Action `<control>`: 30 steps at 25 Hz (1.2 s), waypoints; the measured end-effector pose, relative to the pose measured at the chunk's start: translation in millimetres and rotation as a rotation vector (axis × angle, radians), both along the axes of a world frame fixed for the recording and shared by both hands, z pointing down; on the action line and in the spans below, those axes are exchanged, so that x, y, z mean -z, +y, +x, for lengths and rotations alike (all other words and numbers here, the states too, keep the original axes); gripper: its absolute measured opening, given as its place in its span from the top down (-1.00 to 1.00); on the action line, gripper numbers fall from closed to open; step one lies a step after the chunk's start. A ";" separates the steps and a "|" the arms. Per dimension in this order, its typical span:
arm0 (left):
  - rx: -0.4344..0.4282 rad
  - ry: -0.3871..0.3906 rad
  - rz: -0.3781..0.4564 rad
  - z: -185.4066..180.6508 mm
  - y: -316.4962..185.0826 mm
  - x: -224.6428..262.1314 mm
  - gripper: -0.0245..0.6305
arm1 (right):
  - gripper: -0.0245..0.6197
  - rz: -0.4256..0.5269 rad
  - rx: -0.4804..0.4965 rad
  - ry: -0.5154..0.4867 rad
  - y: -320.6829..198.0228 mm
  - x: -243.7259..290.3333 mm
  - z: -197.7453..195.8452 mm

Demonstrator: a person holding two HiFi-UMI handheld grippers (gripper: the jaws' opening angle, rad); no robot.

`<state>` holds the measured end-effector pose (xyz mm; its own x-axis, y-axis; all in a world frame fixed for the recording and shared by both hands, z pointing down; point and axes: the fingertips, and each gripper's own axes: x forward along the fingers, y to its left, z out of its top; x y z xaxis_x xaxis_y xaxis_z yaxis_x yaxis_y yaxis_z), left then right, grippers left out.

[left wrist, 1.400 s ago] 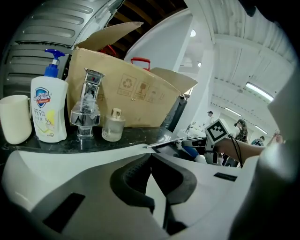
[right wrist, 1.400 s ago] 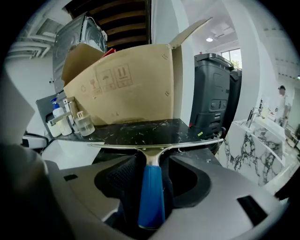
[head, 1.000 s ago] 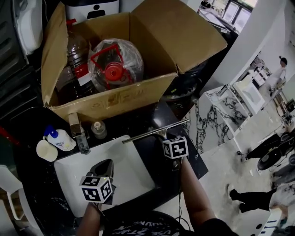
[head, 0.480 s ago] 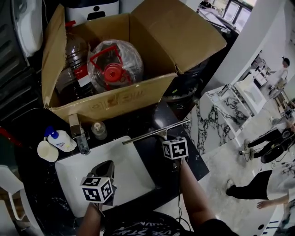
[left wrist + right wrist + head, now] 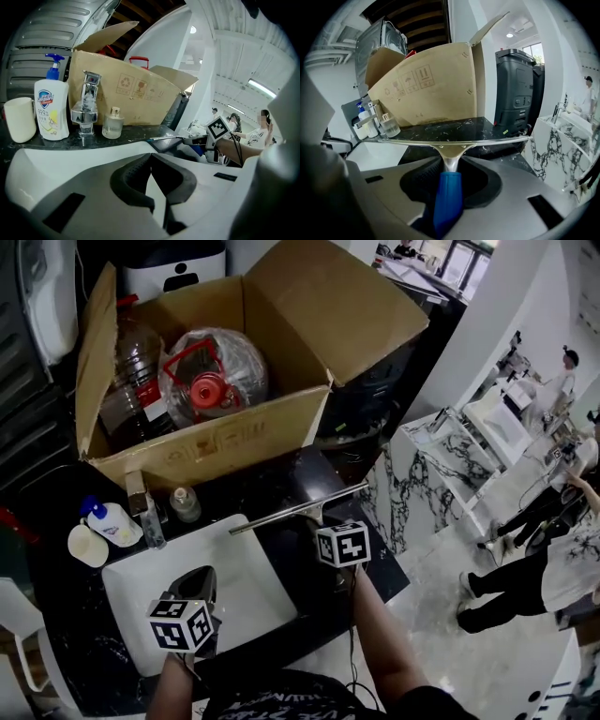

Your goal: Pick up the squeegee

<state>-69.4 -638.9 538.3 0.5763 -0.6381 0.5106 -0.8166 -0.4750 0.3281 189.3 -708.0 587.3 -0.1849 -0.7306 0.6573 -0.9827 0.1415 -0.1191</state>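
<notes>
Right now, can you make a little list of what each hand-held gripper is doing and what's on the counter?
Right hand-held gripper: jaws have just been closing; now clamped on the blue handle of the metal-bladed squeegee.
Left hand-held gripper: jaws together, empty, above the white sink.
Behind sink: white cup, white soap pump bottle with blue top, chrome tap, small glass bottle.
Further back: open brown cardboard box holding clear plastic jugs.

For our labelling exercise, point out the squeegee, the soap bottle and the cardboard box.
squeegee (image 5: 447, 197), right gripper view, blue handle
soap bottle (image 5: 50, 115), left gripper view, label
cardboard box (image 5: 216, 442), head view, front wall
</notes>
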 end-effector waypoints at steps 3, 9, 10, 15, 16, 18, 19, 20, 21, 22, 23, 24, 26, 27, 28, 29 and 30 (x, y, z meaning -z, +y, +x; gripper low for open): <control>0.009 0.002 0.017 3.1 13.4 10.4 0.86 | 0.49 0.023 0.000 0.002 16.0 13.1 5.3; 0.030 0.002 0.055 9.3 48.5 30.2 0.86 | 0.49 0.068 0.013 -0.009 53.3 37.8 10.4; 0.033 0.005 0.059 10.5 55.8 32.9 0.86 | 0.49 0.075 0.014 -0.010 60.3 41.5 11.0; 0.053 0.014 0.071 15.0 100.7 43.2 0.86 | 0.49 0.100 0.012 -0.031 102.1 57.0 13.5; 0.061 0.015 0.074 15.3 109.0 45.2 0.86 | 0.49 0.106 0.013 -0.030 110.5 60.0 14.6; 0.081 0.018 0.079 15.6 125.3 48.7 0.86 | 0.49 0.115 0.015 -0.024 127.9 65.2 17.6; 0.089 0.020 0.081 15.9 133.7 50.0 0.86 | 0.49 0.119 0.016 -0.021 136.6 67.2 19.1; 0.097 0.020 0.082 16.1 142.2 51.0 0.86 | 0.49 0.123 0.018 -0.020 145.2 68.7 20.1; 0.105 0.020 0.083 16.2 150.7 51.5 0.86 | 0.49 0.126 0.022 -0.020 153.6 69.8 20.7; 0.111 0.019 0.084 16.4 159.4 51.8 0.86 | 0.49 0.129 0.025 -0.021 161.9 70.7 21.0; 0.118 0.018 0.084 16.7 168.0 51.9 0.86 | 0.49 0.132 0.029 -0.022 170.1 71.3 21.2; 0.123 0.017 0.085 17.4 176.7 52.0 0.86 | 0.49 0.134 0.034 -0.025 178.3 71.8 21.2; 0.134 0.016 0.087 19.2 193.9 52.8 0.86 | 0.49 0.140 0.044 -0.034 194.3 73.1 20.9; 0.139 0.015 0.088 20.3 202.4 53.5 0.86 | 0.49 0.143 0.048 -0.038 201.9 74.0 20.8; 0.144 0.014 0.089 21.2 210.7 54.4 0.86 | 0.49 0.147 0.052 -0.043 209.3 74.9 20.6; 0.148 0.013 0.090 22.0 218.9 55.3 0.86 | 0.49 0.151 0.056 -0.049 216.4 75.6 20.3; 0.153 0.012 0.092 22.4 226.8 56.0 0.86 | 0.49 0.154 0.059 -0.054 223.3 76.1 19.9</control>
